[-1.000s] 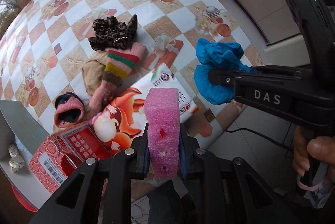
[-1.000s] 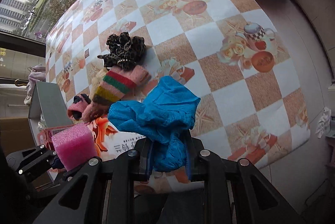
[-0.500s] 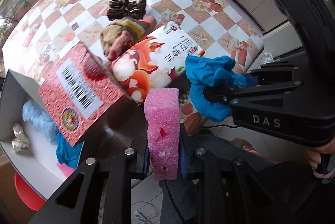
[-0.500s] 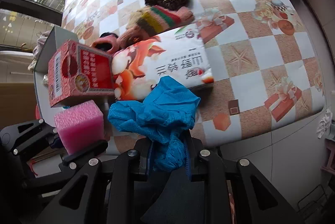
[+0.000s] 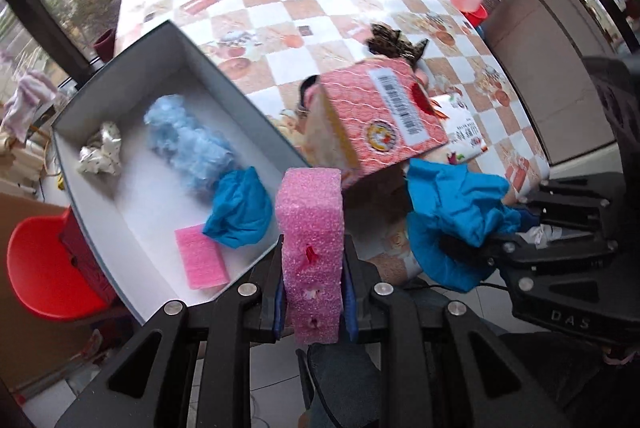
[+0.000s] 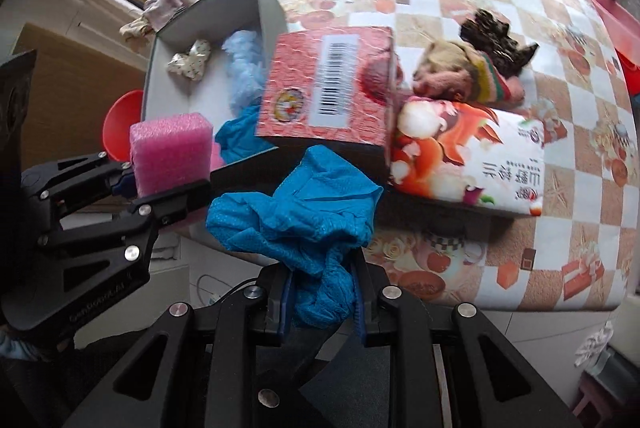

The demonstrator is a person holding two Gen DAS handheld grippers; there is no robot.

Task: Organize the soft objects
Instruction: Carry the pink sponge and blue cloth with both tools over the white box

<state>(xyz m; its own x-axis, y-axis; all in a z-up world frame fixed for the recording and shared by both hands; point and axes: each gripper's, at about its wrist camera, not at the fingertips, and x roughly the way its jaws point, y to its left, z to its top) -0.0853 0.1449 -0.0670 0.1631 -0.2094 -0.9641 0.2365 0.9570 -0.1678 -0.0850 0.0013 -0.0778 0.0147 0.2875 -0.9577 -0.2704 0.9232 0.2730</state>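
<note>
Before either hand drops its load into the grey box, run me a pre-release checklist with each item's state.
1. Left gripper jaws clamped on the pink foam block: ok.
2. Right gripper jaws clamped on the blue cloth: ok.
3. Grey box open on top: ok.
4. Free floor space left in the box, between the white cloth and the flat pink sponge: ok.
5. Foam block directly over the box opening: cannot tell.
6. Red carton clear of the drop path: cannot tell.

Soft daylight, fisheye warp, motion blur
</note>
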